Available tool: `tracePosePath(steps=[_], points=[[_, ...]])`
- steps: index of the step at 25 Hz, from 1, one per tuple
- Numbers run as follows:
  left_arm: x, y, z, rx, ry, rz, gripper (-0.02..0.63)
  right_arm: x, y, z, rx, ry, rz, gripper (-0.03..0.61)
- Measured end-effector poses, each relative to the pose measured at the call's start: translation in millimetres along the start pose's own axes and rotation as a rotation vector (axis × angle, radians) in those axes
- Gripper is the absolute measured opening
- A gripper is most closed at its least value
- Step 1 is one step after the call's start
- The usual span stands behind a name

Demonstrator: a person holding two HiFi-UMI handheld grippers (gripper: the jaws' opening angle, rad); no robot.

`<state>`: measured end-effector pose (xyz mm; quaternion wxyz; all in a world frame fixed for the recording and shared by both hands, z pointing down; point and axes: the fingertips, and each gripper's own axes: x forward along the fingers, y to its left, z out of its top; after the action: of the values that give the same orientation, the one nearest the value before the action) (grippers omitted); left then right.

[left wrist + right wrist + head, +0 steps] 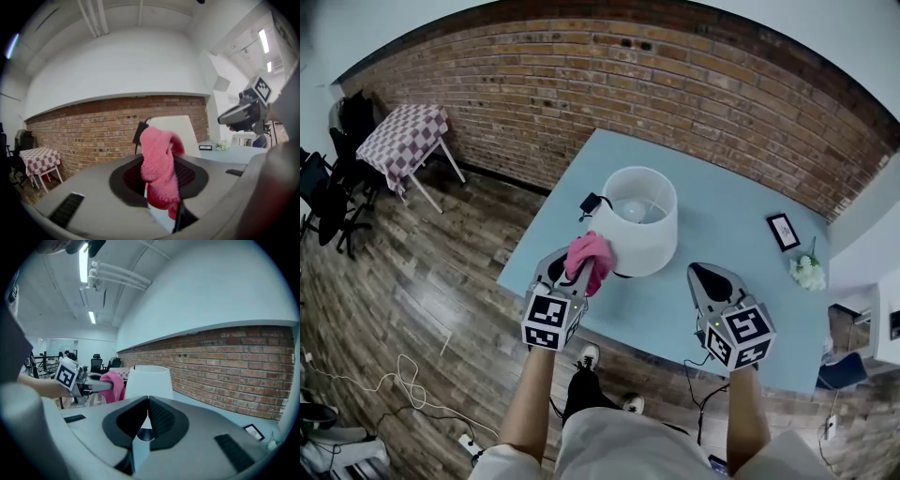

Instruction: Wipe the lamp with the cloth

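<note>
Where it stands toward the left edge of the light blue table (pixel 750 281), the lamp (pixel 643 220) is seen as a white tapered shade with a bulb visible through its open top. A crumpled pink cloth (pixel 589 255) is seen against the shade's near-left side. The lamp's base is hidden under the shade, and the cloth is clamped in the left gripper (pixel 581 267), held out at the shade, while the right gripper (pixel 712 277) is held over the table beside the lamp, jaws closed on nothing.
</note>
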<state>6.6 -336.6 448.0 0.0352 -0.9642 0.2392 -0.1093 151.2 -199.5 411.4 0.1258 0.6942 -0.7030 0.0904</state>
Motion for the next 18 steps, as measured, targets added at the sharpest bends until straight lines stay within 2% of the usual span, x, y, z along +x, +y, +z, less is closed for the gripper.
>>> tracePosePath(steps=[4, 7, 9, 13, 18], points=[[-10.7, 0.8, 67.6, 0.052, -0.112, 0.028, 0.138, -14.6, 3.0, 4.2, -0.009, -0.02, 0.008, 0.026], [-9.3, 4.8, 90.9, 0.108, -0.119, 0.074, 0.138, -26.7, 7.4, 4.5, -0.018, -0.031, 0.015, 0.025], [-2.5, 2.4, 97.2, 0.137, -0.118, 0.08, 0.137, -33.7, 9.1, 4.1, -0.019, -0.034, 0.015, 0.025], [19.7, -22.1, 93.5, 0.219, -0.103, 0.02, 0.138, -44.8, 7.2, 0.4, -0.017, -0.03, 0.006, 0.025], [28.5, -35.7, 77.4, 0.255, -0.095, -0.023, 0.138, -53.7, 3.7, -7.2, -0.014, -0.016, -0.009, 0.025]])
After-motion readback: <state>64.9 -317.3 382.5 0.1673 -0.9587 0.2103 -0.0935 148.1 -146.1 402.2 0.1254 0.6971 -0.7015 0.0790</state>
